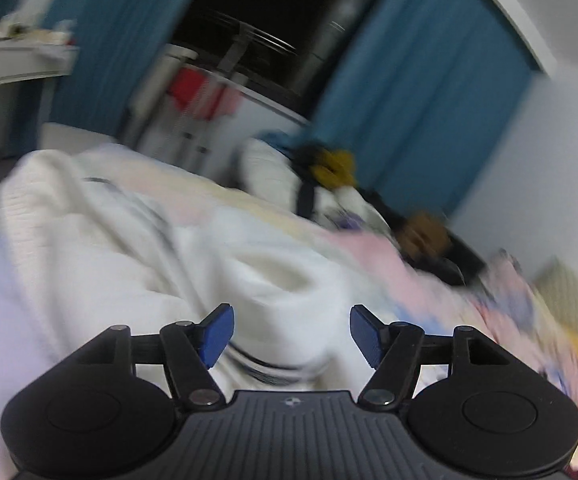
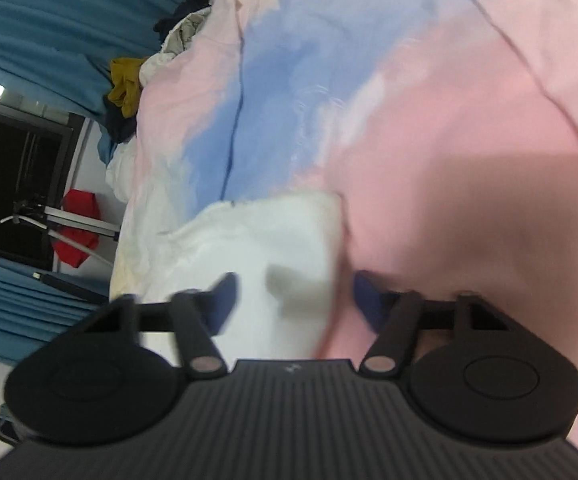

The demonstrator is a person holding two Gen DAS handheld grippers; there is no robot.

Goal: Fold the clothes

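A white knitted garment (image 1: 101, 240) with a dark-striped hem (image 1: 273, 372) lies crumpled on the bed in the blurred left wrist view. My left gripper (image 1: 292, 336) hovers over its hem, open, blue pads (image 1: 219, 334) wide apart and touching nothing. In the right wrist view a corner of white cloth (image 2: 273, 240) rests on the pink and blue bedsheet (image 2: 449, 140). My right gripper (image 2: 295, 300) straddles that corner, jaws open; the cloth lies between the blurred pads (image 2: 225, 300), and the right-hand pad stands just off its edge.
A heap of other clothes, mustard (image 1: 335, 168), dark and white, sits at the bed's far side against teal curtains (image 1: 429, 92). A red item (image 2: 77, 216) hangs on a rack by the dark window. A white shelf (image 1: 13, 64) stands far left.
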